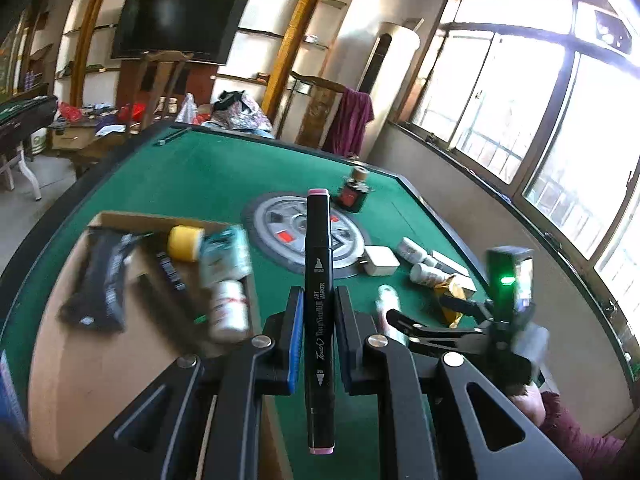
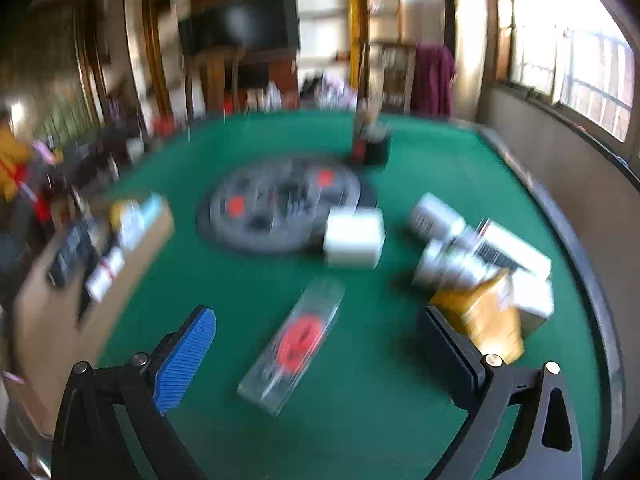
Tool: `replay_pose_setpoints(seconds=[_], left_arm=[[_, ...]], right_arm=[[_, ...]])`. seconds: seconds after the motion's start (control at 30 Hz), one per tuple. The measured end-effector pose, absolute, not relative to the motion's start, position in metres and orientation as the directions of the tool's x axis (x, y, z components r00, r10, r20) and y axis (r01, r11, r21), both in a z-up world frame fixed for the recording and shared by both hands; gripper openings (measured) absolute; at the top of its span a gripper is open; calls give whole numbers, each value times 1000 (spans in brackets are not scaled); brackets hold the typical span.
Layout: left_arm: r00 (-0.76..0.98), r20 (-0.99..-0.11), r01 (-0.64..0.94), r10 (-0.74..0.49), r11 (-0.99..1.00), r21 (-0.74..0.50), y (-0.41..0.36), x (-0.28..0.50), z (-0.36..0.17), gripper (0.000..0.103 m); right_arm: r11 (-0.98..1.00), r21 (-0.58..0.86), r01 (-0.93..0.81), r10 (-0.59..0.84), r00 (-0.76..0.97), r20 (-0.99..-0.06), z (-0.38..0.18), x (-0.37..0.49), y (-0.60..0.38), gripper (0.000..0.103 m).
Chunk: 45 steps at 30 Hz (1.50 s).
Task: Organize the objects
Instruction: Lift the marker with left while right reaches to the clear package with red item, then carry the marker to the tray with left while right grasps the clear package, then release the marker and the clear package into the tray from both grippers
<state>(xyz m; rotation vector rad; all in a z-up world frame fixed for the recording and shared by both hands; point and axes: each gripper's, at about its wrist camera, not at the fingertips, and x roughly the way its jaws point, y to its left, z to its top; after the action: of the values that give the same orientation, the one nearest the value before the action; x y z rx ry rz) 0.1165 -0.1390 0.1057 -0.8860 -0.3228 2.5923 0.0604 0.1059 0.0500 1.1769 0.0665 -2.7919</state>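
Note:
My left gripper (image 1: 318, 308) is shut on a black art marker (image 1: 319, 280) with pink ends, held upright above the green table (image 1: 208, 172). To its left lies a cardboard box (image 1: 100, 344) holding black packets, a yellow roll (image 1: 185, 243), a teal packet and a white bottle (image 1: 228, 310). My right gripper (image 2: 316, 344) stands open over a clear case with a red spool (image 2: 294, 340), which lies flat on the felt between its fingers, not touched. The right gripper (image 1: 394, 316) also shows in the left wrist view at the right.
A white box (image 2: 354, 242), white bottles (image 2: 436, 216), a white carton and a yellow packet (image 2: 480, 316) cluster at the right. A dark ink bottle (image 1: 354, 192) stands beyond the round grey centre plate (image 1: 276, 224). The table's raised rim (image 2: 576, 248) runs along the right, near a wall and windows.

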Motion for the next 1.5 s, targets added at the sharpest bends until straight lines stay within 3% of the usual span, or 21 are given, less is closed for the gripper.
replay_pose_setpoints(seconds=[0.13,0.2,0.27,0.37,0.5,0.67,1.03,1.2,1.5], left_arm=[[-747,-533,-227,398,-906,-358,-177,129,96,14],[-751,-535,-201,387,-906,-373,-194,132,91,15],[-748,-544,-178,380,-905,-387,-207,132,86,15],[-751,-551,-149,365,-906,-397,-224,135,77,15],[-753,-560,-117,346,-908,-403,-240,136,68,15],[-742,-583,-82,331,-908,-411,-254,135,55,15],[-681,-682,38,266,-917,-396,-284,123,29,15],[-643,-722,86,255,-913,-399,-289,115,17,15],[-628,-745,116,225,-920,-375,-292,94,14,15]], right_arm=[[-997,-18,68,-28,-622,-782,29,47,99,96],[-999,-13,48,-19,-604,-796,25,39,100,85],[-999,6,45,-31,-576,-817,19,34,97,47],[-999,6,40,-27,-560,-828,17,31,91,32],[-999,33,40,-50,-563,-825,20,34,91,30],[-982,176,61,-178,-587,-790,28,49,101,30],[-886,369,279,-462,-574,-676,88,66,50,31],[-810,444,383,-582,-426,-693,79,56,-15,31],[-792,395,466,-555,-277,-784,38,37,-124,31]])
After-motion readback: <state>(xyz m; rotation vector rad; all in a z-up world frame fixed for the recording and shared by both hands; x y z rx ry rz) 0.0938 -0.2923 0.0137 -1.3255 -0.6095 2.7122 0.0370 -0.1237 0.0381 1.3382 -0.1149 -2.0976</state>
